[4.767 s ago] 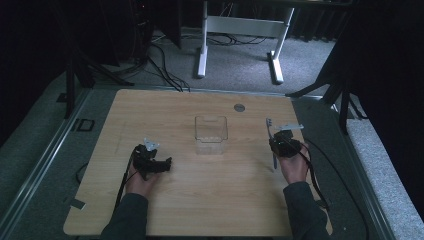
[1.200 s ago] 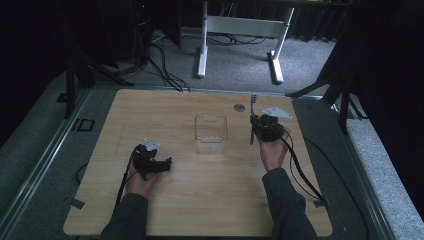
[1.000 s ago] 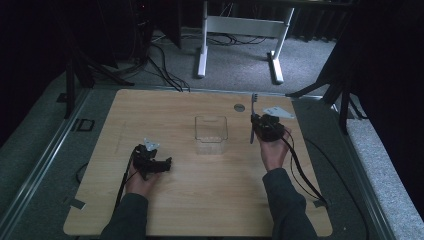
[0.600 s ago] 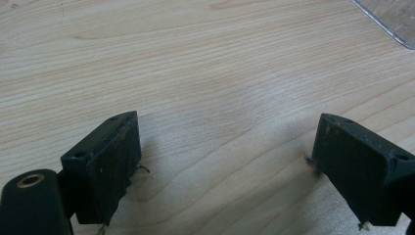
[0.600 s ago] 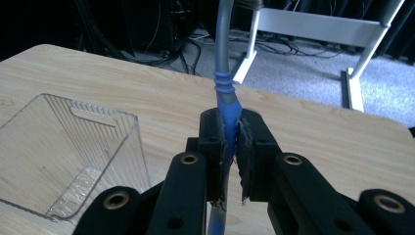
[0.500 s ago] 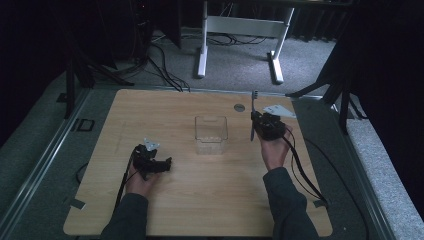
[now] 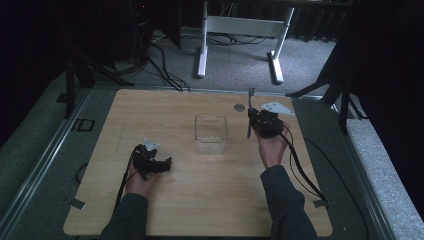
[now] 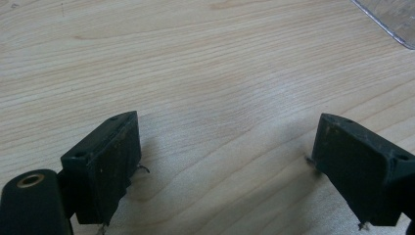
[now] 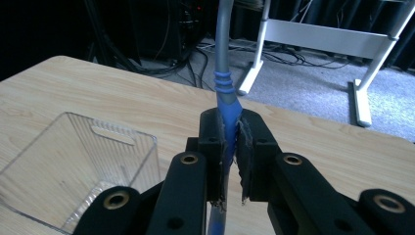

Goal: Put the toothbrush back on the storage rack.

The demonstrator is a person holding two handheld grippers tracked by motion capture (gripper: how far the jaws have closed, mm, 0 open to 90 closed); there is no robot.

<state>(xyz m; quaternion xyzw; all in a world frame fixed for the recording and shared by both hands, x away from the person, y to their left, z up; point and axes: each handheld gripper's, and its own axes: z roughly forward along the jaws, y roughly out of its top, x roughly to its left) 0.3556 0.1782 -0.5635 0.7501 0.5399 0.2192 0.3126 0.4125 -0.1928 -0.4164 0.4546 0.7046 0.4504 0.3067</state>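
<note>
dim room, pale wooden desk [image 7: 200, 200]: right tongs [image 9: 230, 142] clamp a blue-grey toothbrush [image 9: 226, 98] upright beside the clear bin [image 7: 210, 134], so it's picked up but not yet dropped in; left tongs [image 8: 220, 161] rest wide, empty

Toothbrush [image 9: 228, 105] blue grip, grey neck; bin [image 7: 211, 134] clear; table [image 7: 170, 112] light woodgrain; right gripper [image 9: 230, 147] jaws black.
</note>
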